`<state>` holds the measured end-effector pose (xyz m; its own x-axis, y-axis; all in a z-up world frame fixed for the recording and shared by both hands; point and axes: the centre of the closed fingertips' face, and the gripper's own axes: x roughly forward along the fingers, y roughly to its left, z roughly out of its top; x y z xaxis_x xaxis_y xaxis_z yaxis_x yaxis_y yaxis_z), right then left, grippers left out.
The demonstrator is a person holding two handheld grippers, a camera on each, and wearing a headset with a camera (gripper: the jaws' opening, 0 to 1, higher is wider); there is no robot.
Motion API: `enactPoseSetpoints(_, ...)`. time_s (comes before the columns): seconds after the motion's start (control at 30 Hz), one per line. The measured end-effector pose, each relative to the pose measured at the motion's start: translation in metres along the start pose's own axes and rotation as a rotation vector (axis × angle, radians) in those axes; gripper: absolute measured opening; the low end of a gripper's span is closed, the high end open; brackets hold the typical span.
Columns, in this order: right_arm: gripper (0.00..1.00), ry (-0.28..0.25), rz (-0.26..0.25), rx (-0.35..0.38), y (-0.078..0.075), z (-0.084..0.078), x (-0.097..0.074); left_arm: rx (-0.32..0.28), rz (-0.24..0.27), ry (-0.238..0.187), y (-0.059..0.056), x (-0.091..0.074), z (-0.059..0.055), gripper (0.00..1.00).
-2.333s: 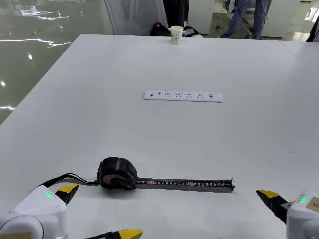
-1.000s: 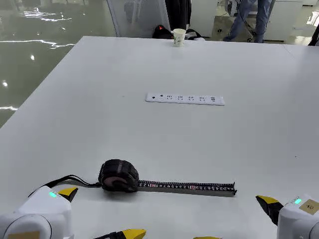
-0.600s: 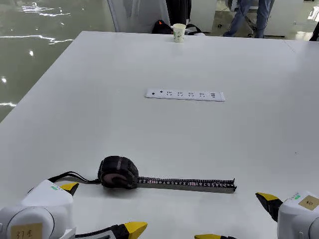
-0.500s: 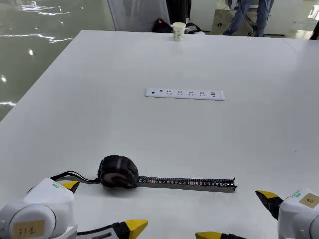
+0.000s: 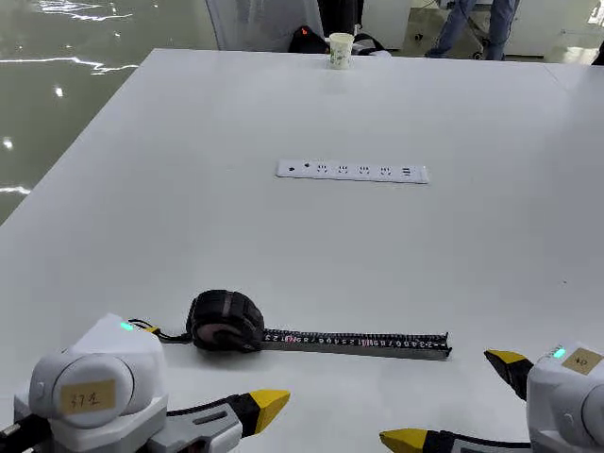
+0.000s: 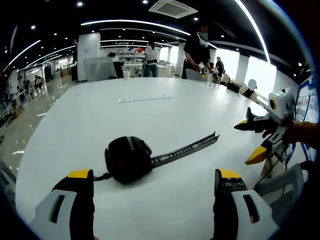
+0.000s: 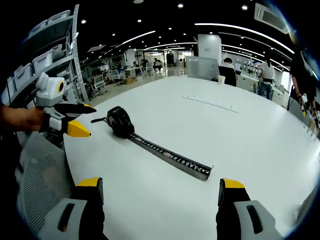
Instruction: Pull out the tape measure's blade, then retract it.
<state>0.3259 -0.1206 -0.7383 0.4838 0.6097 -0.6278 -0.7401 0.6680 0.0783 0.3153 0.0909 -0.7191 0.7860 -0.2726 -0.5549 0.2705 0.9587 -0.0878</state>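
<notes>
status of the tape measure: the case (image 5: 224,321) sits on the table (image 5: 283,236) near your edge, and the blade (image 5: 359,343) is already drawn out and lies flat on the surface. the long axis runs across in front of you, left to right. the case is at the left end and the hook tip (image 5: 445,344) at the right end. a dark strap (image 5: 156,330) trails off the case on the left.

left tongs (image 6: 154,175): jaws spread wide, holding nothing, touching nothing. the case lies just ahead of them and a little left of centre, so this is the nearer tool for the case.

right tongs (image 7: 161,183): jaws also spread wide, empty, clear of the table. the blade's free end lies ahead of them, near but apart, and the blade runs away up and to the left toward the case.

judgement: the pull-out looks done and the retraction remains. expect to steady the case from the left and guide the tip from the right, along the blade's own line.
</notes>
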Motion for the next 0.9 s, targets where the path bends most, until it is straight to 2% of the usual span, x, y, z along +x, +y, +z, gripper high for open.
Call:
enactPoseSetpoints(0.5, 0.86, 0.022, 0.025, -0.062, -0.021, -0.003, 0.01, -0.029, 0.048, 0.0, 0.008, 0.024, 0.009, 0.95)
enactPoseSetpoints(0.9, 0.77, 0.065, 0.057, -0.116, -0.035, -0.01, 0.021, -0.056, 0.086, 0.009, 0.013, 0.039, 0.008, 0.91)
